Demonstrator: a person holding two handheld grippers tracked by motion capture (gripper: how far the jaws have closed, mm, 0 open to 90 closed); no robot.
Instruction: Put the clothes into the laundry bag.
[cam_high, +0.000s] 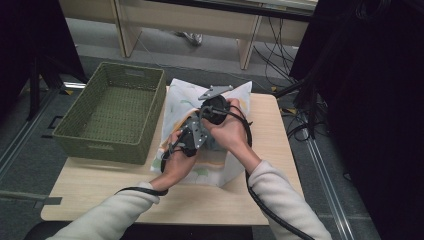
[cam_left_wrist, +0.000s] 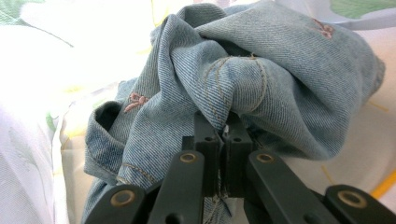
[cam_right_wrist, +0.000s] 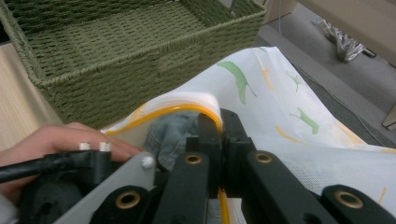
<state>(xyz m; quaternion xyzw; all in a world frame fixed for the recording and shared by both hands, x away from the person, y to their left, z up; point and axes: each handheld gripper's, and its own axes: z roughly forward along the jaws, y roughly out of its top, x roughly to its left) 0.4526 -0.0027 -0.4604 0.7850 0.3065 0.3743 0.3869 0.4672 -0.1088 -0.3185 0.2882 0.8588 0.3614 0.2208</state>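
A blue denim garment (cam_left_wrist: 280, 70) with small pink bows lies bunched inside a white bag (cam_left_wrist: 56, 60) printed with green leaves. My left gripper (cam_left_wrist: 223, 122) is shut on a fold of the denim. My right gripper (cam_right_wrist: 219, 122) is shut on the bag's yellow-piped rim (cam_right_wrist: 177, 109), holding the mouth up, with denim (cam_right_wrist: 170, 133) showing underneath. In the high view both grippers, left (cam_high: 192, 137) and right (cam_high: 215, 107), sit close together over the bag (cam_high: 237, 97) in the middle of the table.
A green woven basket (cam_high: 105, 145) with nothing in it stands at the table's left, its wall (cam_right_wrist: 116, 70) right beside the bag. Bare wooden table (cam_high: 272, 150) lies to the right and front. Cables trail off the front edge.
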